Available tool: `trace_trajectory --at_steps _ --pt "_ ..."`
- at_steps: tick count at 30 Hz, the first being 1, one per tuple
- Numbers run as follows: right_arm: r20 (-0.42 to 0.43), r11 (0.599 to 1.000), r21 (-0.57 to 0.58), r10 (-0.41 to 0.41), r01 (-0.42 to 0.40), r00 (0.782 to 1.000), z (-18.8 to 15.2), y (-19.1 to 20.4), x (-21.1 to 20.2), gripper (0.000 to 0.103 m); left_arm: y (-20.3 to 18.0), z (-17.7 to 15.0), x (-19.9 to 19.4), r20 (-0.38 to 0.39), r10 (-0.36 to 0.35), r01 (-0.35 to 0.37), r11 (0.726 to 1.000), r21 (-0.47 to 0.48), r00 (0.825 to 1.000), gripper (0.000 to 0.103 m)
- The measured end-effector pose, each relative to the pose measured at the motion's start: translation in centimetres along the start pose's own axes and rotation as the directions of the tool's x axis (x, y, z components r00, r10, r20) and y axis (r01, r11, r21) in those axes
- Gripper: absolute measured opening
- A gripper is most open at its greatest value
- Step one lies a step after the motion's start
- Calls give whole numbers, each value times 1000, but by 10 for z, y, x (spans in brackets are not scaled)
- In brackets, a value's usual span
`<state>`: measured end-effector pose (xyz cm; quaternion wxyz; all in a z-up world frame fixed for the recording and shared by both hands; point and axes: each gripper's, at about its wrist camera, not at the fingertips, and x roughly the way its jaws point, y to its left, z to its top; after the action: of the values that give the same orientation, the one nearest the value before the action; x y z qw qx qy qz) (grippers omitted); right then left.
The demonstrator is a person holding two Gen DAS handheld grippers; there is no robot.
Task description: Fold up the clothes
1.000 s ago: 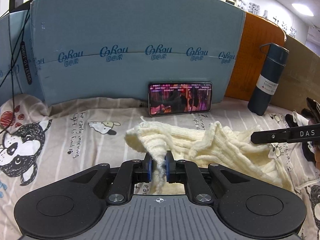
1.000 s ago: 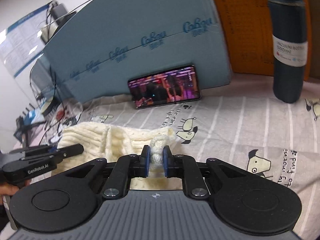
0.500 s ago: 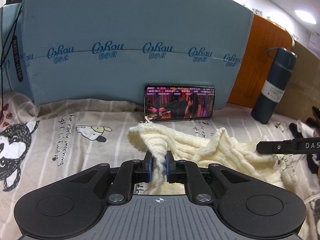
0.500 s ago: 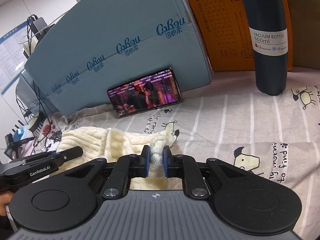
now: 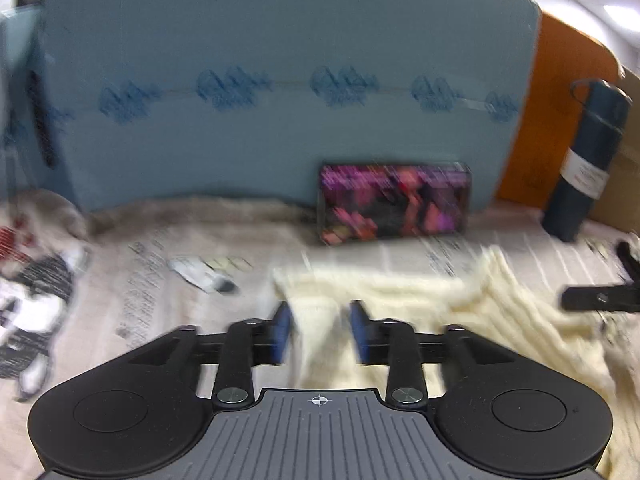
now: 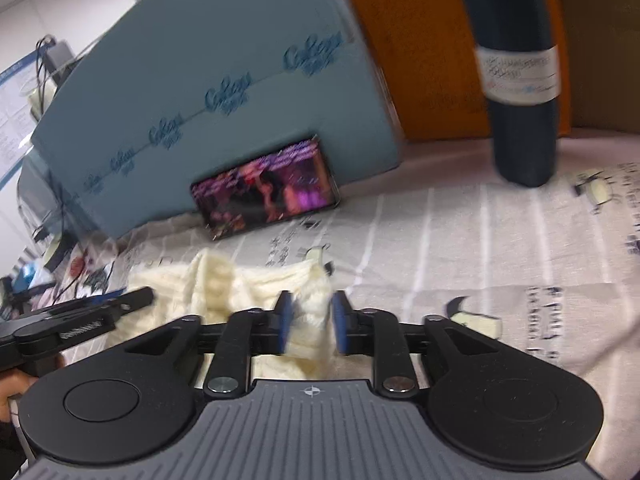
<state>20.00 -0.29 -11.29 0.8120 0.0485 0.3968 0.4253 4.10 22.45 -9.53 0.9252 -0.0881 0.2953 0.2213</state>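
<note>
Your left gripper [image 5: 319, 330] and right gripper [image 6: 308, 326] are both releasing, jaws having just been opening with the cream knit sweater [image 5: 432, 300] lying slack between the pads on the printed sheet [image 6: 460, 240]. Withdrawing carelessly, you are risking a pad snagging the loose knit and undoing the fold. The capped vacuum bottle [image 6: 520, 92] is hiding its contents.

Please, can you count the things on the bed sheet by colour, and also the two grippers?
Cream: 1, the knit sweater
Dark blue: 1, the bottle
Black: 3, the phone, the left gripper, the right gripper
Total: 5
</note>
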Motion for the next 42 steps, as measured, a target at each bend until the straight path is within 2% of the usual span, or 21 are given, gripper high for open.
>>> trace_trajectory --at_steps 1,2,6,8,9,10,13,15,16,18,19,22,23,25,30,33,35,38,40,42 --pt "12 1000 6 -17 16 1000 0 0 -5 41 0 1 -6 15 -3 3 1000 -5 1000 58" --pt "22 999 13 -33 32 999 1 -1 -11 45 0 2 -12 22 -32 33 999 -12 999 59" --pt "1 996 73 -47 47 999 1 -3 -31 50 -2 6 -38 52 -151 153 987 -38 987 59" --pt "-20 994 98 -44 45 999 1 -2 -42 52 -8 4 -50 22 -239 239 970 -37 971 61" --pt "-32 993 112 -39 43 999 0 -2 -47 52 -12 2 -56 -5 -299 299 954 -34 954 65" --pt "-48 990 136 -22 29 999 -1 -3 -52 52 -17 -2 -61 -40 -366 365 930 -29 930 66" --pt "-99 983 183 13 5 995 -7 -2 -64 52 -32 -15 -74 -163 -521 530 848 15 838 67" --pt "-124 981 195 24 1 992 -12 1 -70 52 -44 -26 -83 -237 -575 604 794 68 783 67" --pt "-136 980 201 29 -1 990 -14 2 -73 54 -49 -32 -87 -266 -585 625 774 99 766 67" --pt "-160 977 213 40 -5 986 -19 5 -78 61 -60 -42 -98 -313 -583 648 742 170 750 67" --pt "-167 975 221 47 -9 985 -21 6 -80 63 -65 -46 -104 -337 -571 652 728 212 748 67" --pt "-194 973 231 53 -7 980 -26 8 -81 72 -79 -60 -119 -394 -506 634 688 352 768 71" --pt "-209 972 236 52 -1 977 -27 8 -80 73 -83 -64 -123 -403 -482 622 680 388 778 71" --pt "-236 967 256 55 7 970 -31 6 -77 73 -87 -68 -131 -416 -461 615 663 427 784 71" --pt "-238 927 375 75 20 968 -41 -6 -69 72 -92 -73 -136 -409 -441 596 670 441 799 74" --pt "-243 916 399 60 43 968 -40 -10 -62 66 -99 -77 -137 -402 -412 572 665 480 817 74" --pt "-258 919 387 34 71 966 -39 -10 -58 55 -101 -79 -138 -401 -398 561 658 503 825 74" --pt "-273 922 379 26 83 962 -38 -13 -51 51 -103 -81 -140 -399 -378 546 651 528 835 74" --pt "-272 921 380 22 86 962 -38 -14 -49 46 -105 -86 -140 -398 -360 534 633 560 844 74" --pt "-273 920 382 18 91 962 -38 -16 -48 34 -108 -90 -139 -402 -345 528 616 585 848 74"
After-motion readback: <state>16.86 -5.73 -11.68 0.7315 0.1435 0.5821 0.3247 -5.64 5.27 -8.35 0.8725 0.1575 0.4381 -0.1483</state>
